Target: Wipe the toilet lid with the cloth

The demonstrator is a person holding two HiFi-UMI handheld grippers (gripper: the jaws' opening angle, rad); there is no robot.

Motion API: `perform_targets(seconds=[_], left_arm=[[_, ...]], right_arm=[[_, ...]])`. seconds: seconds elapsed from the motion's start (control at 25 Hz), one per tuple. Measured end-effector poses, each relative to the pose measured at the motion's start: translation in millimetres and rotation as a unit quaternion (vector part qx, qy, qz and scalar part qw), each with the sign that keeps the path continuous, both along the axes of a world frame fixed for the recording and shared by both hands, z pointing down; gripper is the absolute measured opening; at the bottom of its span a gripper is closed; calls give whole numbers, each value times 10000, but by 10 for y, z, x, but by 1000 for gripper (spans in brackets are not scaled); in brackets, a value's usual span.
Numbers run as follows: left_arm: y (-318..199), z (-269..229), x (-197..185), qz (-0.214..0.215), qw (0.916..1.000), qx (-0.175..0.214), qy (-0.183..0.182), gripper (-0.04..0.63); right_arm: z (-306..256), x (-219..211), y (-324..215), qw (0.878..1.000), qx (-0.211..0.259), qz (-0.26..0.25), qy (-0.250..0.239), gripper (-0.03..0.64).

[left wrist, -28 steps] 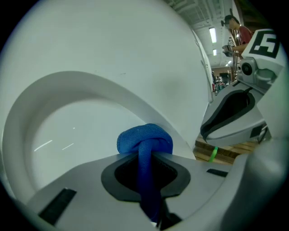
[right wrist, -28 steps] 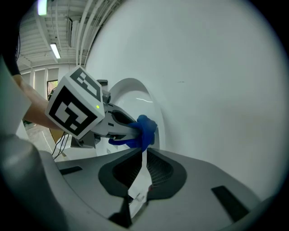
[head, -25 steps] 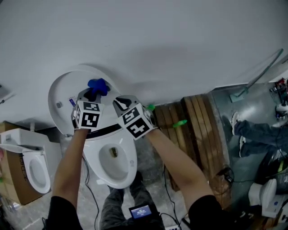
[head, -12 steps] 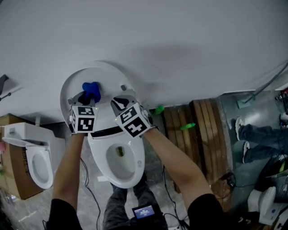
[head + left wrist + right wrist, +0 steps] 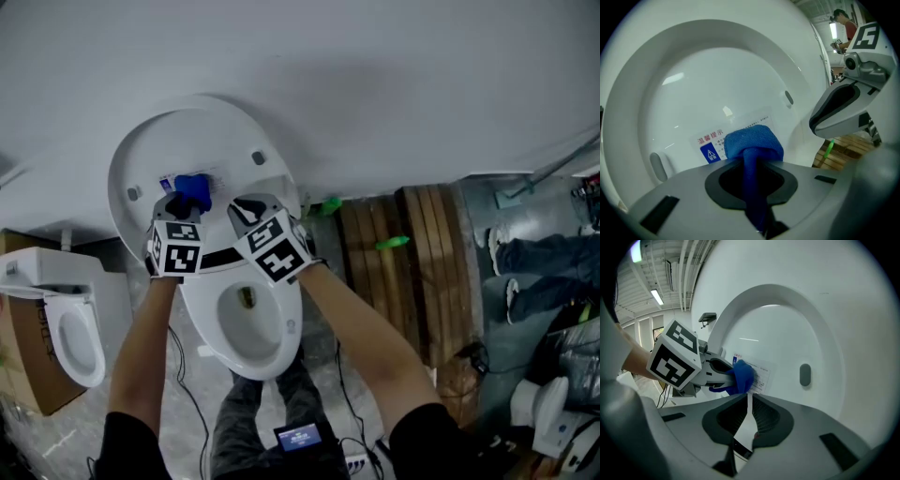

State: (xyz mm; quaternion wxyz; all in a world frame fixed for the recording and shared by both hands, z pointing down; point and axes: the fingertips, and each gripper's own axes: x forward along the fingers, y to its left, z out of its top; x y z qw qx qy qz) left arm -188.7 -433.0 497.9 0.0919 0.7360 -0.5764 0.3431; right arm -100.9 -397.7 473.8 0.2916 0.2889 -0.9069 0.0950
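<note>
The left tool (image 5: 757, 201) pinches the blue cloth (image 5: 751, 140) tight between its 2 jaws, the wad bulging just past its tip against the raised toilet lid (image 5: 717, 65) (over the label (image 5: 710, 143)), apparently to rub there, while the right tool (image 5: 749, 413), closed and empty, hovers alongside.

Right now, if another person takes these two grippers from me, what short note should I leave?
Left gripper: shut on the blue cloth, which presses low on the raised toilet lid, over its label.
Right gripper: shut, empty, beside the left one, close to the lid.
Done: the cloth is at the lid; how much is wiped cannot be told.
Left: probably to wipe across the rest of the lid's inner face.
</note>
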Motion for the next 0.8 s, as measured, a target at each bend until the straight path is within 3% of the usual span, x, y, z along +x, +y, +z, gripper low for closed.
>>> perform_targets(seconds=[0.4, 0.6, 0.8], left_arm=[[2, 538, 314, 363, 9986, -394, 7, 54], [-53, 386, 441, 418, 9986, -314, 58, 54], [-133, -71, 472, 419, 9991, -16, 13, 54]], right_arm=[[303, 266, 86, 9995, -218, 214, 117, 19], [203, 418, 72, 9994, -123, 298, 137, 18], [-181, 488, 30, 9994, 76, 334, 65, 19]])
